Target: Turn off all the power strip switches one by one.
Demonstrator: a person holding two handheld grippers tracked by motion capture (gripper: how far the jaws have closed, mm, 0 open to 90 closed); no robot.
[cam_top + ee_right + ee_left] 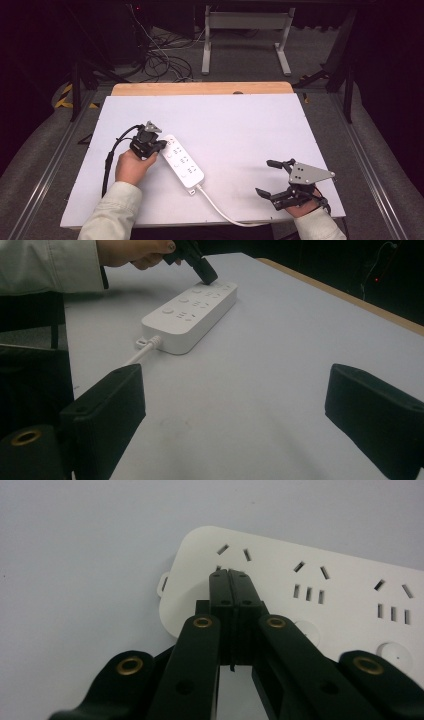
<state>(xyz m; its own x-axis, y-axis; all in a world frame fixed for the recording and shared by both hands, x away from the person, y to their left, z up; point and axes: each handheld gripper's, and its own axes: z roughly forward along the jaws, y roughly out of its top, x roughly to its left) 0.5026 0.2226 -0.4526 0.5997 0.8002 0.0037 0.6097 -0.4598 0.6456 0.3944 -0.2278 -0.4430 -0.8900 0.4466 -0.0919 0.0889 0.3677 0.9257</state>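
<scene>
The left claw (pixel 231 575), clenched empty, bears tip-down on the far end of the power strip (pixel 182 164). The strip runs diagonally across the bench (pixel 250 125) toward the released right claw (pixel 272 177), well apart.

Even overhead light brightens the white desk (pixel 240 125) at frame centre; dark surroundings fill the upper corners. Shadows stay soft, and close-up black fingers (pixel 107 405) blur slightly.
</scene>
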